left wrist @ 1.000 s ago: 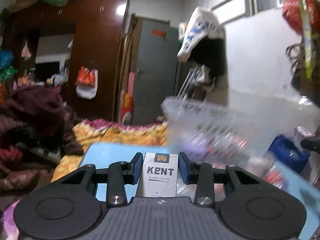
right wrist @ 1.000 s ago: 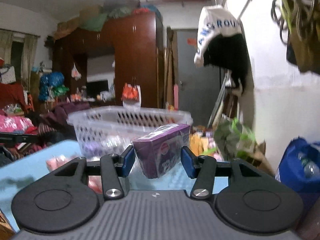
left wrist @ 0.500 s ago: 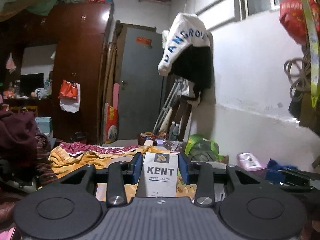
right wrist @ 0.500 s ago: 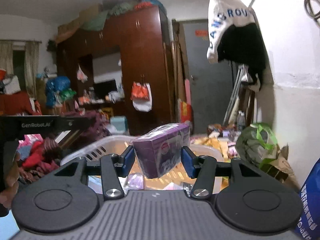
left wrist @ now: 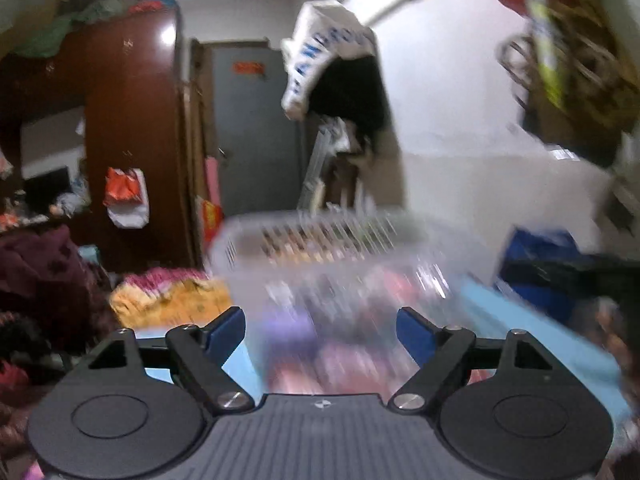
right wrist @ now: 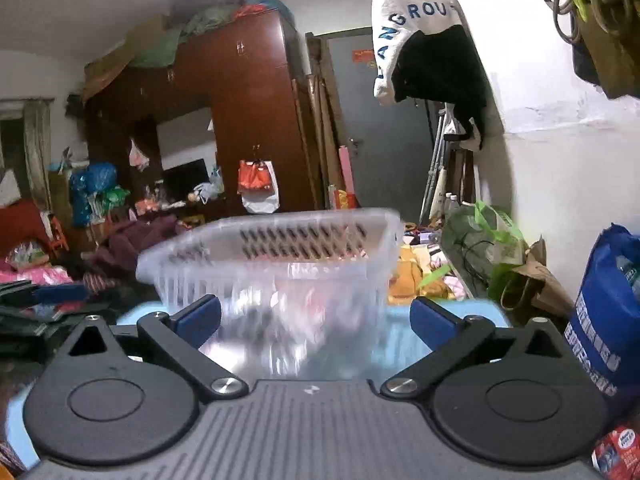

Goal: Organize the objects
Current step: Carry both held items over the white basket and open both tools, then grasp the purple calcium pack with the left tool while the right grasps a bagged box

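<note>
A clear plastic basket (right wrist: 272, 264) sits on the blue bench (right wrist: 448, 320), straight ahead of both grippers, its long side across the view; the right gripper (right wrist: 316, 316) and left gripper (left wrist: 320, 330) are opening, nothing between their fingers; 1 second earlier each held a pack.

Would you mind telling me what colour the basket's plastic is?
The basket is clear, colourless plastic with slotted walls, sharpest in the right wrist view.
</note>
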